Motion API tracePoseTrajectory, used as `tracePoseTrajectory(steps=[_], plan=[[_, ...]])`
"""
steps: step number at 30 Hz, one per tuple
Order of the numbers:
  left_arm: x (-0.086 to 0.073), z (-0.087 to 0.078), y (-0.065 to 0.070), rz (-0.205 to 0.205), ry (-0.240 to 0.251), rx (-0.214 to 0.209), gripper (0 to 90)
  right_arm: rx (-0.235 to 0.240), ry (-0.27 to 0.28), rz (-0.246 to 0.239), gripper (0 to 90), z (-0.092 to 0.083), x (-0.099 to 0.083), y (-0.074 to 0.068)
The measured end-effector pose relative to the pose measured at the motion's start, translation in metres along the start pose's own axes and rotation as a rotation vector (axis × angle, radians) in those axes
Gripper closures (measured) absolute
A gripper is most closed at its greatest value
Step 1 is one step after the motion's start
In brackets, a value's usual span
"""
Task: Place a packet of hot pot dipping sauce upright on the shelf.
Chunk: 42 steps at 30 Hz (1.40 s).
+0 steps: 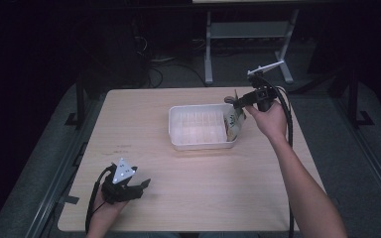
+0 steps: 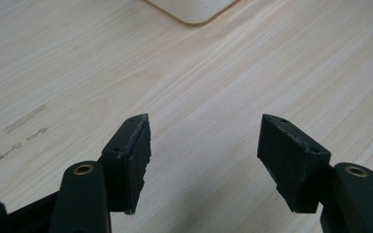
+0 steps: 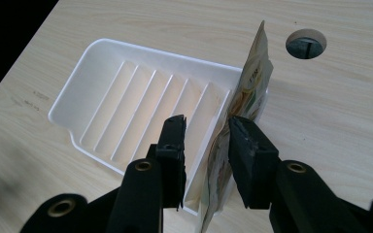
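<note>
The thin, printed green-and-yellow foil packet [image 3: 252,92] stood on edge against the right end wall of the white ribbed plastic tray [image 3: 77,92]; it appeared light, limp and crease-prone, best taken by its flat upper edge. The right gripper [image 3: 206,128] straddled it, jaws parted, one pad near its face. The left gripper [image 2: 204,145] rested spread, holding nothing, on the pale wooden table [image 2: 223,73].

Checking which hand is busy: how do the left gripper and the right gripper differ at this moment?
The left gripper sits low at the table's near left corner; the right gripper is raised over the white tray's right end. The left one's jaws gape over bare wood; the right one's jaws stand narrower, astride an upright packet leaning in the tray, one pad seemingly off it. Both have black jaws and trailing cables.
</note>
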<state>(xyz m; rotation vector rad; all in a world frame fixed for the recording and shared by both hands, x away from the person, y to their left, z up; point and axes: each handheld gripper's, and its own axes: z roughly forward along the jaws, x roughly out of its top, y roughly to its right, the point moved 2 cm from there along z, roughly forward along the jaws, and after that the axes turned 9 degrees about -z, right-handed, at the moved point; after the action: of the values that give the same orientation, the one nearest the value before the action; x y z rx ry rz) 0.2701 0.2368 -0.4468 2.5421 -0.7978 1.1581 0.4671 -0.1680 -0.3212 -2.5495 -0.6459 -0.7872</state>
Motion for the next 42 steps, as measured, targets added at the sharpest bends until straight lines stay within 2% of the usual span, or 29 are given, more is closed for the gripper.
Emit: tracePoseTrajectory(steps=[15,42], plan=[[0.000,-0.001,-0.002,-0.009,0.007,0.005,35.0,0.029,0.030,-0.023,61.1,-0.007,-0.006,-0.004],[0.000,0.000,-0.002,-0.012,0.010,0.011,34.0,0.059,0.018,-0.074,56.8,-0.018,-0.022,-0.009]])
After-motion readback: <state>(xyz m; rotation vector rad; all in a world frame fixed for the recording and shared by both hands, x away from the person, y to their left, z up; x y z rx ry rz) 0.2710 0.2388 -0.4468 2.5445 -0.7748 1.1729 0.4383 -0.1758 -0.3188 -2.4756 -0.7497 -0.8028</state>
